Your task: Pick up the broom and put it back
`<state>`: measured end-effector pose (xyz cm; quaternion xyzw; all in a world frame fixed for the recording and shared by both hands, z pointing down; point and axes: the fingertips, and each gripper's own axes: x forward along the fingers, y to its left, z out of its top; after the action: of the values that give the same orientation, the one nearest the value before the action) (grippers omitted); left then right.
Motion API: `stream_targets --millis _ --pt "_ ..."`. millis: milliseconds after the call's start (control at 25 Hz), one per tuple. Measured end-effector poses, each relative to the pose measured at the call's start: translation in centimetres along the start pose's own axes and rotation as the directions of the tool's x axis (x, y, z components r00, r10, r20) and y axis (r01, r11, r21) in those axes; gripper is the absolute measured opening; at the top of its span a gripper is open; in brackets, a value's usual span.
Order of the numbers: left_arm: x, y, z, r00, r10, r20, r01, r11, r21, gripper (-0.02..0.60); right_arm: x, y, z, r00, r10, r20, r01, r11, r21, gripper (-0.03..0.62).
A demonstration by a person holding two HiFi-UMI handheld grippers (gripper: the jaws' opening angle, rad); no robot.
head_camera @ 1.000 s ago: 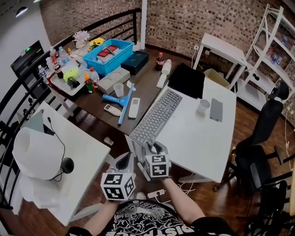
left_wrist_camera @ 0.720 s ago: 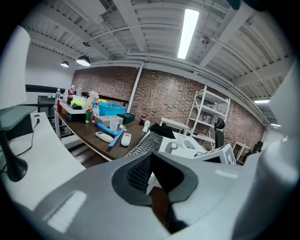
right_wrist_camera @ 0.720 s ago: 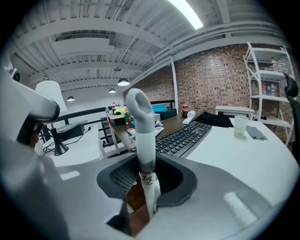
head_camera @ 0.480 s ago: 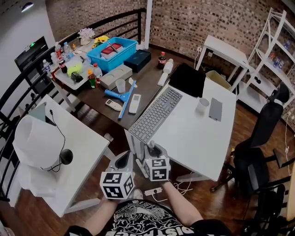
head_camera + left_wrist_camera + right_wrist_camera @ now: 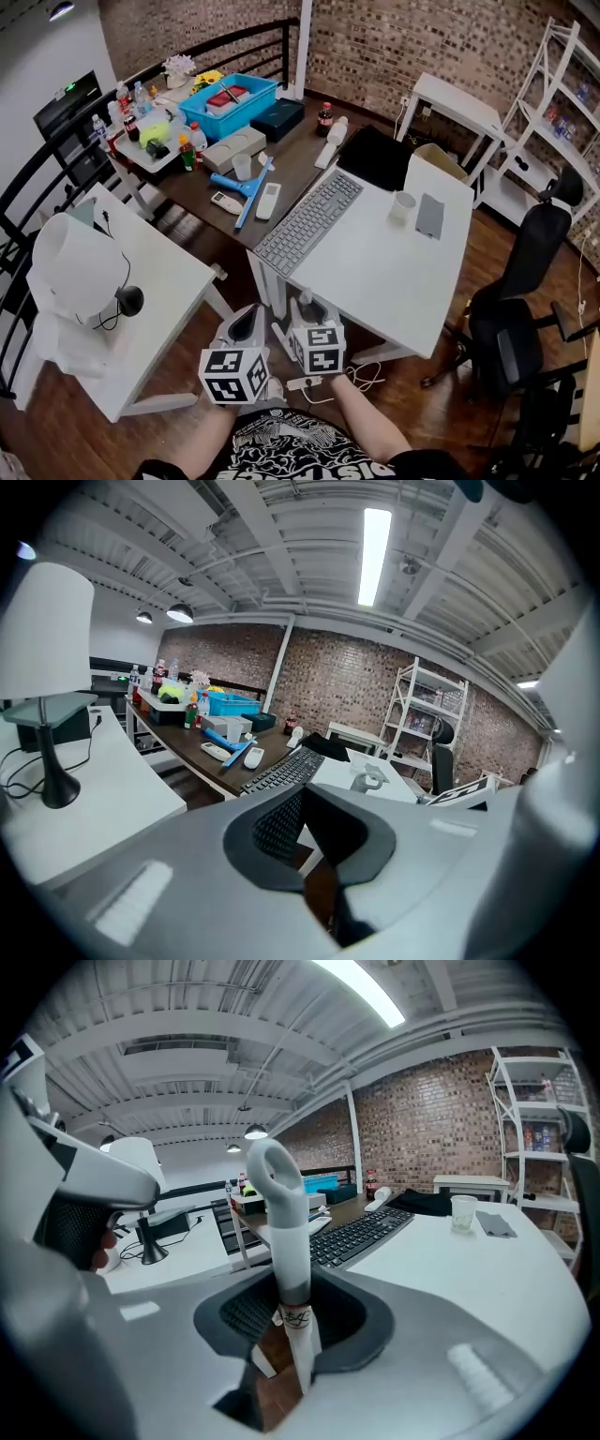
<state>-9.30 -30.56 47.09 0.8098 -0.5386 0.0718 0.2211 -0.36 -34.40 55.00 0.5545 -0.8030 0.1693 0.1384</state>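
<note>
— Brick walls, wood floor (image 5: 187, 417). White counter (image 5: 375, 272) ahead, cluttered dark counter (image 5: 300, 159) far left. Where's the broom?
— Broom (image 5: 281, 1232): white shaft with a hang loop on top, upright in the right gripper (image 5: 311, 311), jaws clamped on it. Held near the person, low over the floor. Its head is not visible.
— Left gripper (image 5: 249, 324)?
— Just left of the right one. Jaws drawn together, nothing between them.
— Progress?
— Pick-up looks done. Putting it back is left. No rack or hook that I can make out, so I cannot say where it goes.
— Any writing?
— Band label (image 5: 295, 1319) on the shaft at the jaws, print too blurred to read. Bottles (image 5: 127, 98) on the dark counter, labels too small. Marker cubes (image 5: 234, 375) carry square patterns, no letters.
</note>
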Motion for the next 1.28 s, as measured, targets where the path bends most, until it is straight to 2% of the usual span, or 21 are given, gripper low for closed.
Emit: stream_targets --millis 400,800,1280 --pt "-3.1 -1.7 -0.4 0.998 0.054 0.045 -0.053 0.998 -0.02 0.005 -6.0 0.4 2.9 0.997 0.039 0.072 -0.036 0.999 -0.034 0.098" --pt "-4.9 -4.8 -1.2 0.996 0.051 0.069 -0.05 0.999 -0.009 0.005 -12.7 1.5 7.0 0.98 0.081 0.182 -0.068 0.995 -0.079 0.098" --pt "-6.2 -5.2 -2.0 0.996 0.068 0.066 -0.067 0.998 -0.016 0.005 -14.3 1.9 7.8 0.973 0.101 0.21 -0.084 0.992 -0.089 0.098"
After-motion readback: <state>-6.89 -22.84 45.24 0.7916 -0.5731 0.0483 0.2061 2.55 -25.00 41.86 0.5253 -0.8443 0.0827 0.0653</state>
